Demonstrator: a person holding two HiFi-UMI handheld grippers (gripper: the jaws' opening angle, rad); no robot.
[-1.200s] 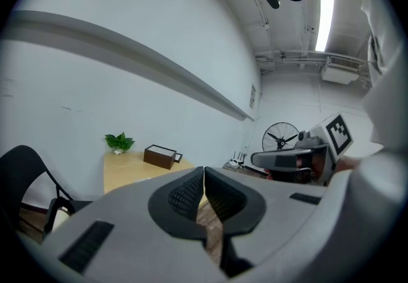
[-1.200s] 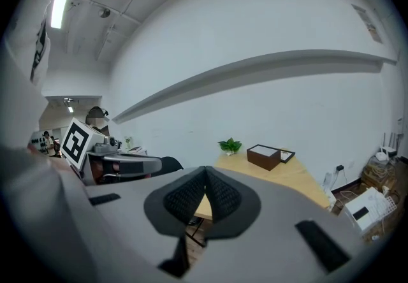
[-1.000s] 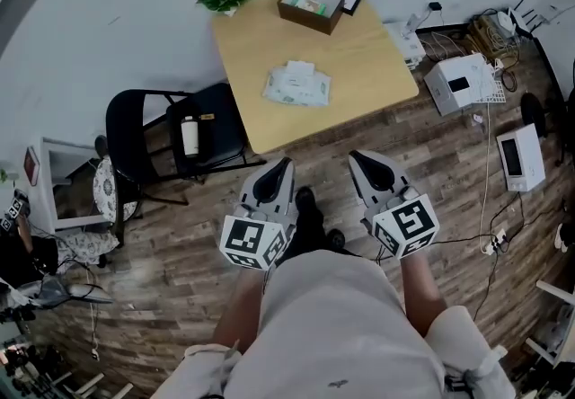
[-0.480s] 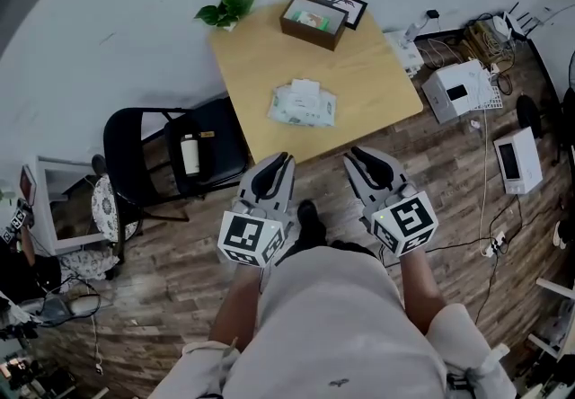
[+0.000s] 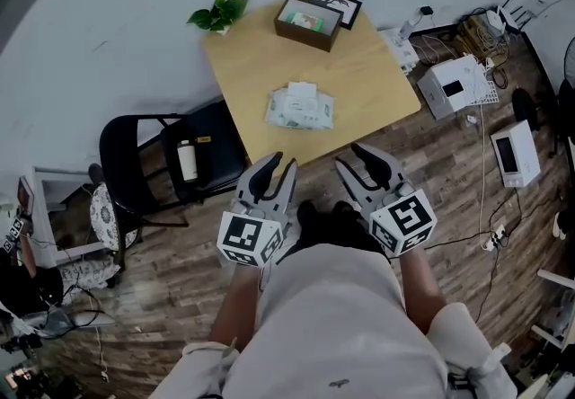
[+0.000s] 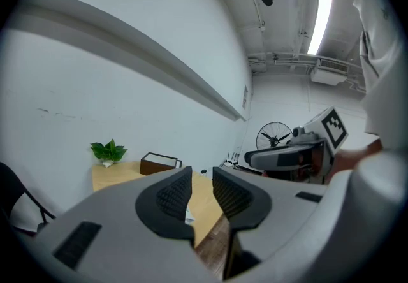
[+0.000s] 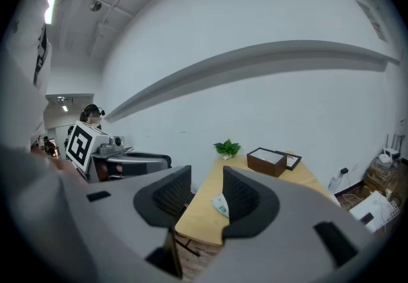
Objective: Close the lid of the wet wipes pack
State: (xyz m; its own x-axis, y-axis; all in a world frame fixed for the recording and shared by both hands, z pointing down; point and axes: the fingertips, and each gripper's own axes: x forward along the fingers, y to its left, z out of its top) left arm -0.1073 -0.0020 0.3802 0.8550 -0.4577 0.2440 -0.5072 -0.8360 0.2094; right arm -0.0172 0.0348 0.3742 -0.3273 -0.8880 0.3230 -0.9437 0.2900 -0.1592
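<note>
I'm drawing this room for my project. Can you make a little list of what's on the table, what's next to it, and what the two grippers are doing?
table: light wood, by the wall
on table: wipes pack in the middle; plant, brown box and picture frame at the far side
beside table: black chair with a white bottle on it
left gripper: open, empty, short of the table
right gripper: jaws have just been opening, nothing between them, short of the table
wipes pack contact: neither gripper touches it
</note>
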